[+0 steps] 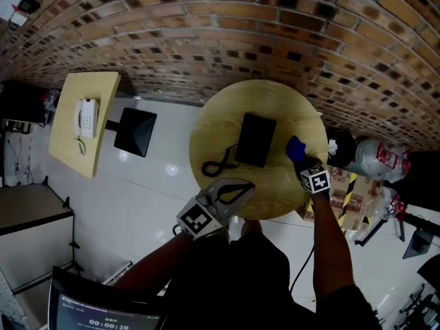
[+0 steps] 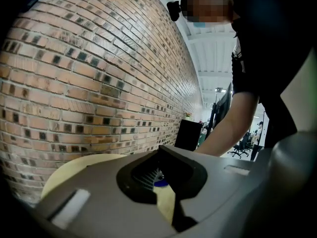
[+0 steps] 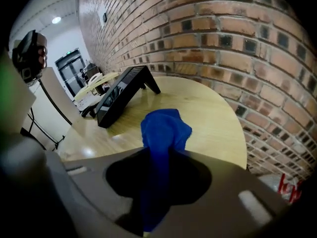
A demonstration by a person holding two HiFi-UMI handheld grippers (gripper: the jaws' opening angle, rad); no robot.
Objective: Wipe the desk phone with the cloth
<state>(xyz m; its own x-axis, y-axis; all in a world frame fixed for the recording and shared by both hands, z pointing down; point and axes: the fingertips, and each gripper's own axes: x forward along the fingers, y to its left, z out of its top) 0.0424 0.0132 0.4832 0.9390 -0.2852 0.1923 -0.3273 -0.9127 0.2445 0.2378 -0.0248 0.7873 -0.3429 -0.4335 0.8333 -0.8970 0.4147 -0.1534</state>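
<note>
A black desk phone (image 1: pixel 256 139) sits tilted in the middle of a round wooden table (image 1: pixel 275 102), and its black cord (image 1: pixel 218 165) loops to the left. My right gripper (image 1: pixel 297 155) is at the table's right side, shut on a bunched blue cloth (image 1: pixel 295 148). In the right gripper view the cloth (image 3: pixel 165 128) hangs out over the table (image 3: pixel 213 113), a little to the right of the phone (image 3: pixel 121 95) and apart from it. My left gripper (image 1: pixel 237 191) hovers at the table's near edge, slightly open, with nothing between its jaws.
A brick wall (image 1: pixel 227 33) runs behind the table. At the left stand a second wooden table (image 1: pixel 69 143) with a white phone (image 1: pixel 87 117) and a black box (image 1: pixel 135 131). Plastic-wrapped bottles (image 1: pixel 378 158) and cartons (image 1: pixel 344 198) crowd the right. A screen (image 1: pixel 103 311) shows at bottom left.
</note>
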